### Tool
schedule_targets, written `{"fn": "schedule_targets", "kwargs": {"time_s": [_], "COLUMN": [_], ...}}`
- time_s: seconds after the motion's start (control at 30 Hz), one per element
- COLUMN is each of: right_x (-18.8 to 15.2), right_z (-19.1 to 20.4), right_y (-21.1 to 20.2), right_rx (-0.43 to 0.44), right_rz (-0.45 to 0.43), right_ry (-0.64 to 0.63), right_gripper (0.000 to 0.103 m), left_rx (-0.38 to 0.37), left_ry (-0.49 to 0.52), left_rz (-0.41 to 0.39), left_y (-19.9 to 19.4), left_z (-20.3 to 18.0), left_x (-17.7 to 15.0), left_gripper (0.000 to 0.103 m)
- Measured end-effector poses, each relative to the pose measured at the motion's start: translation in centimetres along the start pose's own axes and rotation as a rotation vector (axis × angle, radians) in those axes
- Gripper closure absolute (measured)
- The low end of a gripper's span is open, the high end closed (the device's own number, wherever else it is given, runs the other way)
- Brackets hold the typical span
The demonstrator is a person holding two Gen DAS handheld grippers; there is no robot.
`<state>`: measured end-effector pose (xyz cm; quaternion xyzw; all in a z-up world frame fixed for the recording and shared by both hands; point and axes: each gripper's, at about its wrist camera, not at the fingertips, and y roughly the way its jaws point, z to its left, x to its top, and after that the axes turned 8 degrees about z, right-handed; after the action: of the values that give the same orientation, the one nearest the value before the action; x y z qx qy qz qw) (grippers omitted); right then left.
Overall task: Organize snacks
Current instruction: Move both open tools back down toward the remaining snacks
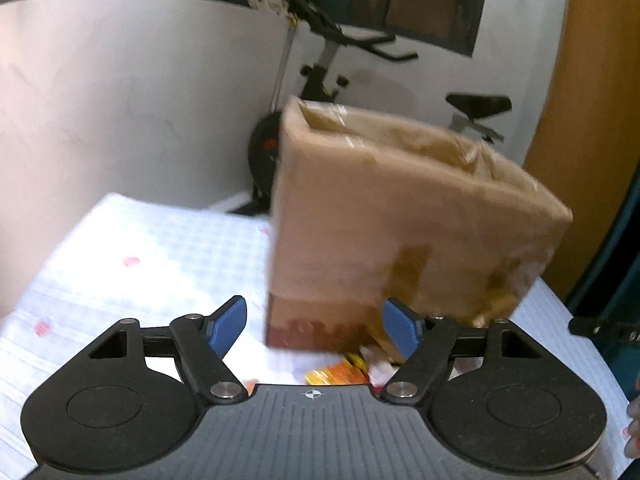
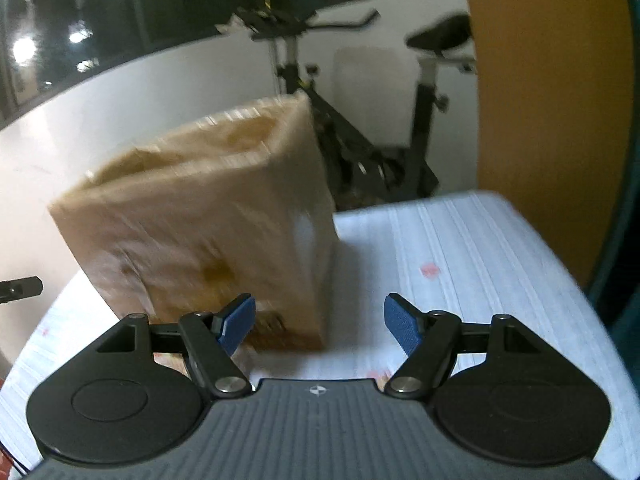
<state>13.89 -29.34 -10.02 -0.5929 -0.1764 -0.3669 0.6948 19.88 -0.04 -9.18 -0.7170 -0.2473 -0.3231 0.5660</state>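
Stage: early, by my reading; nothing visible shows a snack put away yet.
Cardboard box point(image 1: 400, 216): stands upright on the bed point(image 1: 132, 248), top open, its inside not visible from either view, so what it holds cannot be told. It also shows in the right wrist view point(image 2: 200, 220), left of centre.
Snacks point(image 1: 340, 372): a few orange, yellow and white packets lie loose on the bed sheet just in front of the box's near bottom corner, partly hidden by the left gripper's body. Too blurred to say how many or what kind.
Left gripper point(image 1: 316, 326): jaws stand wide apart with nothing pressed between the pads; the box's lower corner appears in the gap but sits beyond them, and the loose packets lie just below.
Right gripper point(image 2: 320, 322): jaws apart, holding nothing; the box's near edge is seen just beyond its left pad, bare sheet ahead.
Done: box in place on the bed.
Left: likely picking up each loose packet and placing it in the box.
Background: an exercise bike point(image 2: 360, 128) stands behind the bed, not part of the job.
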Motion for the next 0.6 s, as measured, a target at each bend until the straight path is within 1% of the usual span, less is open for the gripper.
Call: {"fn": "schedule_targets", "kwargs": {"time_s": [0.07, 0.17, 0.27, 0.37, 0.47, 0.6], "right_x": [-1.2, -3.1, -4.6, -5.3, -5.6, -5.5], "right_z": [-0.6, -1.7, -2.7, -3.3, -3.6, -4.0], "right_y": [0.8, 2.0, 2.7, 3.0, 3.2, 3.7], "right_rx": [-0.018, -0.017, -0.032, -0.037, -0.026, -0.019], "right_rz": [0.043, 0.101, 0.135, 0.146, 0.149, 0.157], "right_ry": [0.011, 0.049, 0.079, 0.094, 0.1, 0.114], "right_gripper": [0.029, 0.029, 0.029, 0.029, 0.029, 0.029], "left_rx": [-0.001, -0.022, -0.046, -0.063, -0.056, -0.036], "left_ry": [0.006, 0.004, 0.02, 0.048, 0.076, 0.086], "left_rz": [0.036, 0.085, 0.113, 0.123, 0.142, 0.175], "left_y": [1.2, 3.1, 4.8, 6.5, 8.2, 10.5], "left_z": [-0.9, -2.3, -3.7, -5.5, -7.2, -8.3], "left_x": [-0.6, -1.8, -2.3, -2.7, -3.1, -3.2], "left_gripper": [0.026, 0.026, 0.026, 0.026, 0.026, 0.026]}}
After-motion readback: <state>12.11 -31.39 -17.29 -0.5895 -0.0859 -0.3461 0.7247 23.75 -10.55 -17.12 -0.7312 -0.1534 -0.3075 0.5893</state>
